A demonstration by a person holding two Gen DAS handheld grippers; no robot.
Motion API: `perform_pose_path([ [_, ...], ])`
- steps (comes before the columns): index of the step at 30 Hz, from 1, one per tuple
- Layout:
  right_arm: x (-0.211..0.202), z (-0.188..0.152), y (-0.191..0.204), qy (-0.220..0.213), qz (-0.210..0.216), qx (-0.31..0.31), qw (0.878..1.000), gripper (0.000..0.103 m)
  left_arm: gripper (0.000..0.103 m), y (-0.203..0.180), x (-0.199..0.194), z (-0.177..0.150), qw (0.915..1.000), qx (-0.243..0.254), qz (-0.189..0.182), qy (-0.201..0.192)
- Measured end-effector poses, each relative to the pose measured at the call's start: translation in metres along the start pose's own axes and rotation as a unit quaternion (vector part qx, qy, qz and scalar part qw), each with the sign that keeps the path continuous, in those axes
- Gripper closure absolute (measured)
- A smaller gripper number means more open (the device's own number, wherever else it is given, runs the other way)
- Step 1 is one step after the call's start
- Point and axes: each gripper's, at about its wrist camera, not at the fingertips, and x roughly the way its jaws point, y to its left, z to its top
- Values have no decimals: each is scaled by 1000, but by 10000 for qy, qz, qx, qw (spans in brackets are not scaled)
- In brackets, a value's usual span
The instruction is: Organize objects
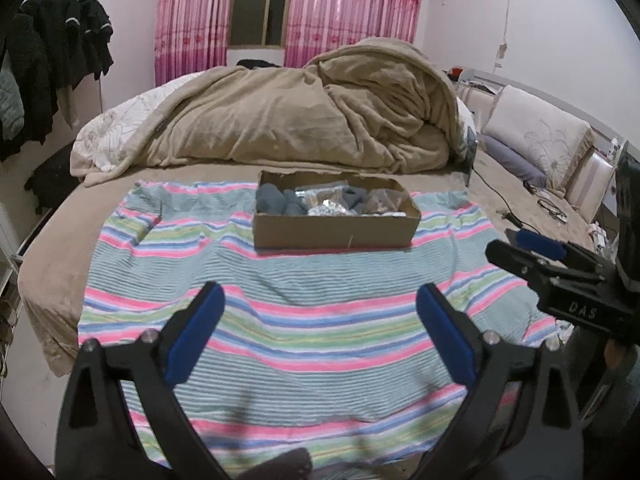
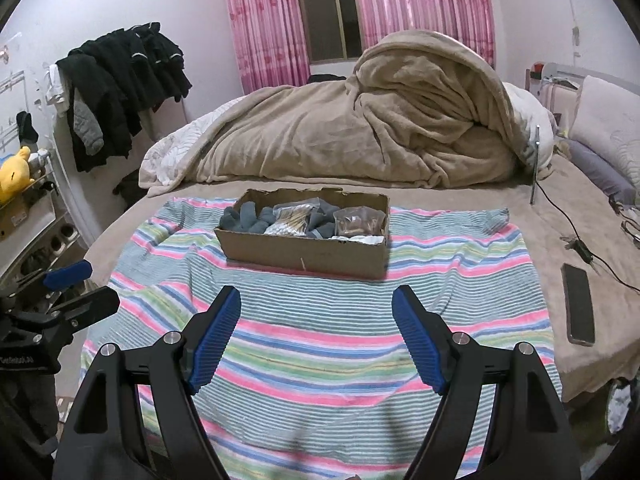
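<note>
Cardboard box (image 2: 304, 250) sat mid striped towel (image 2: 320, 344) on bed (image 2: 600, 280), packed w/ grey socks (image 2: 244, 218) & clear bags (image 2: 360, 222). Left tool (image 1: 320, 308) & right tool (image 2: 316, 308) both hovered near towel's front edge, spread wide, holding nothing. Phone (image 2: 578, 304) lay right of towel.

We read the white letters "DAS" on the black body of the right gripper (image 1: 520, 254) in the left wrist view, small white lettering on the left gripper (image 2: 86, 286) too blurred to read

Brown box (image 2: 304, 250) on pink-green-blue striped towel (image 2: 320, 336); socks (image 2: 248, 218) seemingly grey.
</note>
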Motion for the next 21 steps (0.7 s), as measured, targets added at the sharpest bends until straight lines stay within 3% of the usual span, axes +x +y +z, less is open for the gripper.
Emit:
perform_pose_path([
  [12, -14, -1, 7, -82, -3, -41, 10000, 22, 5, 3, -9, 1, 10000, -8, -17, -79],
  [21, -1, 1, 1, 37, -81, -2, 10000, 22, 5, 10, 3, 6, 10000, 17, -65, -53],
])
